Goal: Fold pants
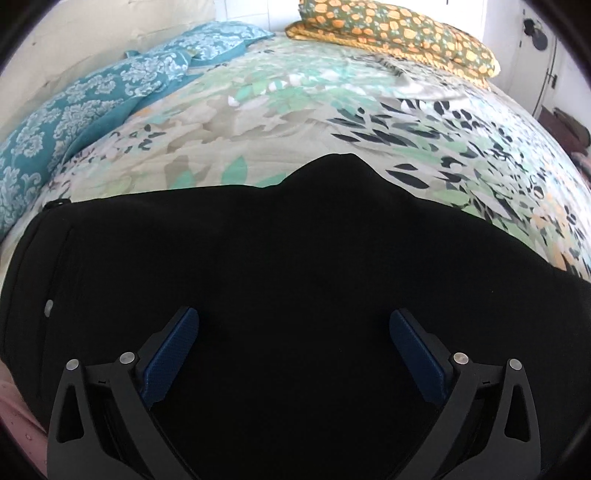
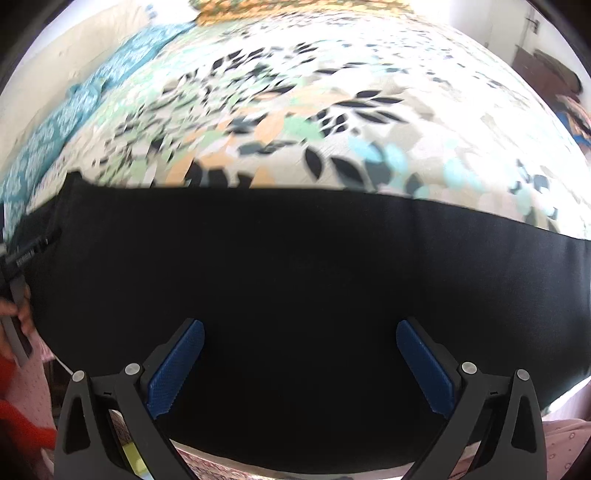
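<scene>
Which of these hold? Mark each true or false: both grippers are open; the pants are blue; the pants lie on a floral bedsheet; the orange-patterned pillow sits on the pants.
1. Both grippers are open. True: the left gripper and right gripper show their fingers spread wide, gripping nothing.
2. The pants are blue. False: they are black.
3. The pants lie on a floral bedsheet. True.
4. The orange-patterned pillow sits on the pants. False: it lies at the bed's far end, apart from them.
</scene>
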`<state>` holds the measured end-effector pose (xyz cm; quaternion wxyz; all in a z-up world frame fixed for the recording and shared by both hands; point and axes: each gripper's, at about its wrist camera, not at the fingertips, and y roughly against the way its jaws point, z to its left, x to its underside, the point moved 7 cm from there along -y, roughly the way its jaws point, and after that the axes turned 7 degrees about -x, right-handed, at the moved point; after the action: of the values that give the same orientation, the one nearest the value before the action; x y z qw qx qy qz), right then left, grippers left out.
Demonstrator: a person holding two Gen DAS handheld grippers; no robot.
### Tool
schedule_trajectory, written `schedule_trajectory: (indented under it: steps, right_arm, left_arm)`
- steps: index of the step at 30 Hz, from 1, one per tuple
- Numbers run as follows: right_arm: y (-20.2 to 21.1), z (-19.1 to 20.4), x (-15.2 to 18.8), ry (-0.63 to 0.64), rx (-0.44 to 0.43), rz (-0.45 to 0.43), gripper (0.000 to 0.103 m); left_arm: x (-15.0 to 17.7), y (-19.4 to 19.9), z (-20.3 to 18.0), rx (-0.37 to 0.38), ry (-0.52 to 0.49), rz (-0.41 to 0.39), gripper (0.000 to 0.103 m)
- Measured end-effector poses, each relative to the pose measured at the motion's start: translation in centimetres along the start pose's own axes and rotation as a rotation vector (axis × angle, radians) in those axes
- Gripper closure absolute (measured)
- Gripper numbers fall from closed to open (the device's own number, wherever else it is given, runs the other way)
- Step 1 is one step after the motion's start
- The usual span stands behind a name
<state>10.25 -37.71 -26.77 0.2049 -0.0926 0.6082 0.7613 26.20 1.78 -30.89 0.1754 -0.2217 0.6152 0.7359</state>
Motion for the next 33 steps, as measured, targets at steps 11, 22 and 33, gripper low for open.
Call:
schedule_trajectory:
  steps: [11,22,33]
  right_arm:
    - [4.6,-19.7,-2.1,-0.604,-0.156,-0.122,0.002]
    - [7.5,-26.6,-3.1,-0.432,-0.171,-0.024,0.001]
    - [3.7,-25.9,-3.0,-0.247,-0.235,0.111,0.041]
  left_arm:
    - [-0.1,0.2,0.0,0.009,-0.001,-0.019,0.0]
    - [0.0,0.2,0.1,0.002,0.003,-0.031,0.0]
    - [0.2,0.4,0.1,-0.011,0.002,-0.043,0.0]
